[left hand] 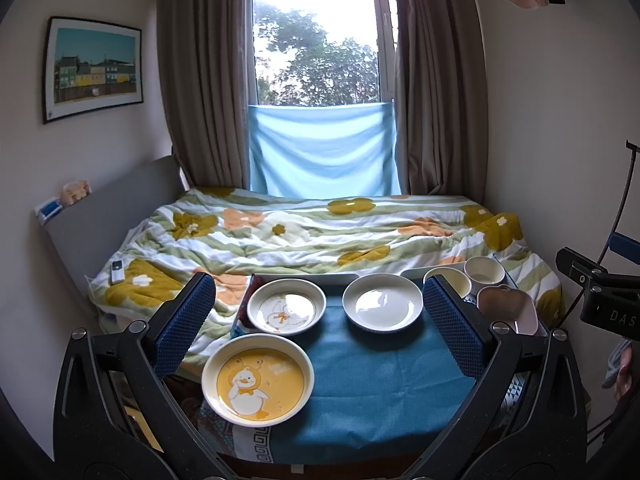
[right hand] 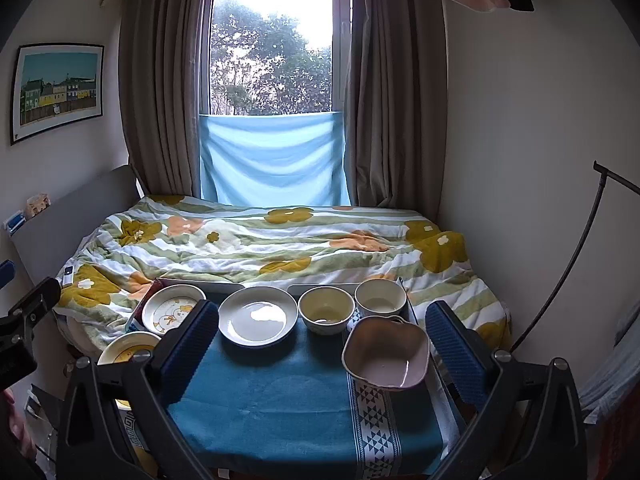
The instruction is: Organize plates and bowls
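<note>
On a table with a teal cloth (left hand: 380, 368) lie three plates: a yellow duck plate (left hand: 258, 380) at the near left, a white duck plate (left hand: 286, 307) behind it, and a plain white plate (left hand: 383, 303) (right hand: 258, 316). Right of them stand two cream bowls (right hand: 327, 310) (right hand: 380, 297) and a pink bowl with a wavy rim (right hand: 386, 352) (left hand: 506, 308). My left gripper (left hand: 318, 320) is open and empty above the plates. My right gripper (right hand: 320, 340) is open and empty, with the plain plate, a cream bowl and the pink bowl between its fingers.
A bed with a flowered quilt (left hand: 320, 236) stands right behind the table, with a remote (left hand: 117, 271) on its left side. Curtains and a window are at the back. Walls are close on both sides. A black stand (right hand: 576, 256) leans at the right.
</note>
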{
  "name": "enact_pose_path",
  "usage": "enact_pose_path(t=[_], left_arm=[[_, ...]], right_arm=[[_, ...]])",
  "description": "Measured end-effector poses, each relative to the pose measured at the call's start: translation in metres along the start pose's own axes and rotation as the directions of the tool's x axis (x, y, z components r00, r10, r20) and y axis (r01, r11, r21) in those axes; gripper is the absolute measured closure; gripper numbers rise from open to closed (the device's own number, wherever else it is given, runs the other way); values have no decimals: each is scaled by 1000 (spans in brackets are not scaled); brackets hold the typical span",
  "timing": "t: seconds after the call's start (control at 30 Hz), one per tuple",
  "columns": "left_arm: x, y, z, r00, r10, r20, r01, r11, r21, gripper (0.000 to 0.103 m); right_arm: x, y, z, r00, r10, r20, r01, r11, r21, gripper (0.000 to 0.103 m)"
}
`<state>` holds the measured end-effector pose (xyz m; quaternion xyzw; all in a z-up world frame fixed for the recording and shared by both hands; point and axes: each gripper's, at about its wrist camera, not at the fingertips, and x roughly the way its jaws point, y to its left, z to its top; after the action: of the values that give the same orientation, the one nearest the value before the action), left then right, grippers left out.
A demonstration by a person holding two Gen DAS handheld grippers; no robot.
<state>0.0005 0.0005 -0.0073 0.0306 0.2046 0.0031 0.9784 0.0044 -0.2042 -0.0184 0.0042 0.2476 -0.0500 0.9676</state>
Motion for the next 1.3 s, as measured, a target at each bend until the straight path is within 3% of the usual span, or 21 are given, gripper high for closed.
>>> enact_pose_path(t=[0.4,0.63,0.8,0.93,1.07,1.2,1.3], left_arm=[[-3,-3,-3,1000,5,-3,-5,1000,-16,0],[5,-7,0,999,18,-37,-19,1000,-22,0],[20,10,-18,991,55,-118,-66,993,-93,0],[31,36,-48,968,138,-208,-170,974,-147,0],[43,75,-85,926,196,-322,-269,943,-198,0],[59,116,-122,896,172,-409,-310,902,-300,0],[75,142,-150,877,128,-462,-318,878,-359,1]], right_arm=[[-1,-6,2,1000,29,5,-29,999,17,0],[12,-14,10,994,100,-49,-99,995,29,0],[31,-7,12,995,95,-43,-99,990,-104,0],[68,14,-3,974,186,-132,-213,946,-243,0],[106,45,-25,939,258,-227,-317,904,-287,0],[139,87,-45,884,336,-325,-432,852,-294,0],[165,122,-57,830,390,-398,-518,804,-293,0]])
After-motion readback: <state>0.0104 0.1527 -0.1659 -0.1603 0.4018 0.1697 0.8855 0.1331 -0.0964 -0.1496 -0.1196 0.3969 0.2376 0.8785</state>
